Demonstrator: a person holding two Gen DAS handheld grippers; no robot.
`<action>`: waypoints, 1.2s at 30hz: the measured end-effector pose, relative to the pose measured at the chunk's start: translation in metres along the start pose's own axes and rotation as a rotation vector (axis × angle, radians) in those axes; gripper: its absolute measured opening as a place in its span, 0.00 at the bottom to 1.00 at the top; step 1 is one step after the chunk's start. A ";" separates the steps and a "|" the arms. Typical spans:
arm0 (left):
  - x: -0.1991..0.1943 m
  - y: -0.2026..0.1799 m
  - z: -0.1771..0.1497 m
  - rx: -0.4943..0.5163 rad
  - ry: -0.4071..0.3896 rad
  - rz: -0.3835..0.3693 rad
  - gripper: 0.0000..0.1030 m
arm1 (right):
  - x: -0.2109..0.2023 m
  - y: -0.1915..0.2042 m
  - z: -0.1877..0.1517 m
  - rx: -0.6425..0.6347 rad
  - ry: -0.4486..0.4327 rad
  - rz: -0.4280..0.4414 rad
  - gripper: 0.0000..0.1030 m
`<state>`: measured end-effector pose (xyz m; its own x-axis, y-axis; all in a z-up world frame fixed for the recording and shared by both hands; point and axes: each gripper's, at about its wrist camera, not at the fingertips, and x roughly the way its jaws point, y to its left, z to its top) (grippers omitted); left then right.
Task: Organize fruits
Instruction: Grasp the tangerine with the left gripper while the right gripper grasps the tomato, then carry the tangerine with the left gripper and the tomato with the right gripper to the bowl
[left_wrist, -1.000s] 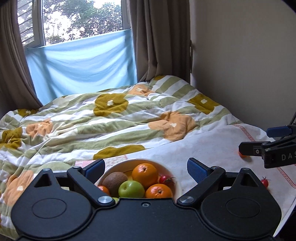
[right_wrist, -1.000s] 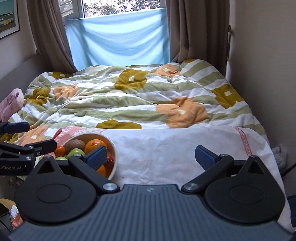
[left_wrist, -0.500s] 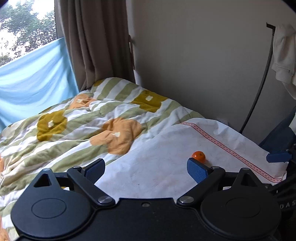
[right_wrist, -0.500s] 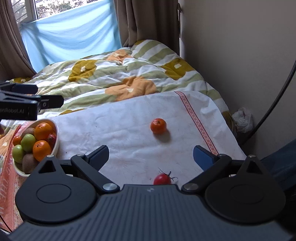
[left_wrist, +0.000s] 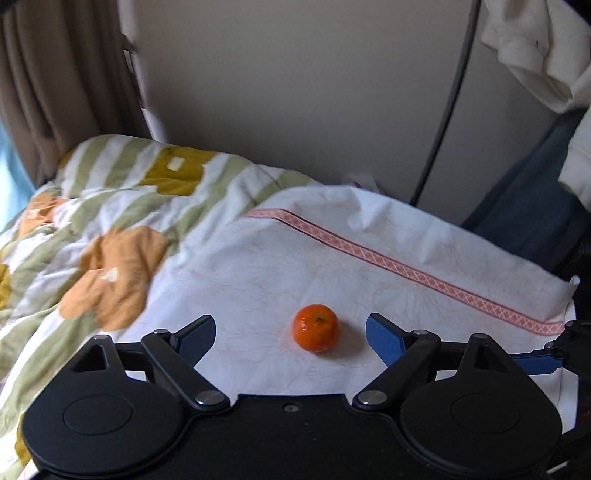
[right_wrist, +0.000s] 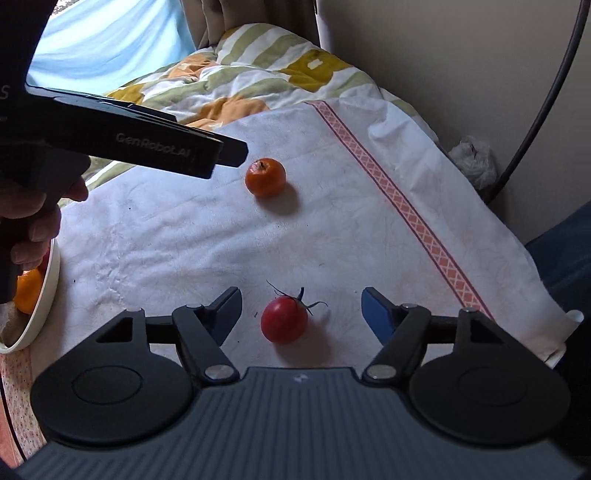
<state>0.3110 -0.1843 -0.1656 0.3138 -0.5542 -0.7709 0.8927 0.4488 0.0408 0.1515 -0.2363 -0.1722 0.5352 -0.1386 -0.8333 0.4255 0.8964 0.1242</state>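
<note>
Left claw (left_wrist: 290, 332) is unclenched, jaws closing around the mandarin (left_wrist: 316, 327) on the white cloth (left_wrist: 369, 266); right claw (right_wrist: 301, 308) likewise brackets the tomato (right_wrist: 283, 319). Neither touches yet. Advice: centre each fruit, squeeze gently; tomato bruises.

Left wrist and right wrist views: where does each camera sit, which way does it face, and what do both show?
Left wrist: on the left gripper, looking down between its closing jaws at the tangerine on the white cloth.
Right wrist: on the right gripper, jaws closing around the tomato; the person's left hand shows.
Shared: tangerine, cloth, duvet.
</note>
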 end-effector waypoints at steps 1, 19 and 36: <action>0.007 -0.002 0.000 0.016 0.009 -0.005 0.85 | 0.002 -0.001 -0.001 0.011 0.006 -0.001 0.83; 0.056 -0.014 -0.003 0.111 0.062 -0.044 0.42 | 0.019 0.009 -0.012 0.021 0.030 -0.007 0.64; 0.031 -0.011 -0.014 0.116 0.042 0.017 0.42 | 0.018 0.013 -0.015 0.004 0.011 0.007 0.46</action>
<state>0.3061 -0.1966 -0.1990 0.3174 -0.5166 -0.7952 0.9195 0.3726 0.1249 0.1560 -0.2212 -0.1938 0.5302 -0.1283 -0.8381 0.4246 0.8958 0.1315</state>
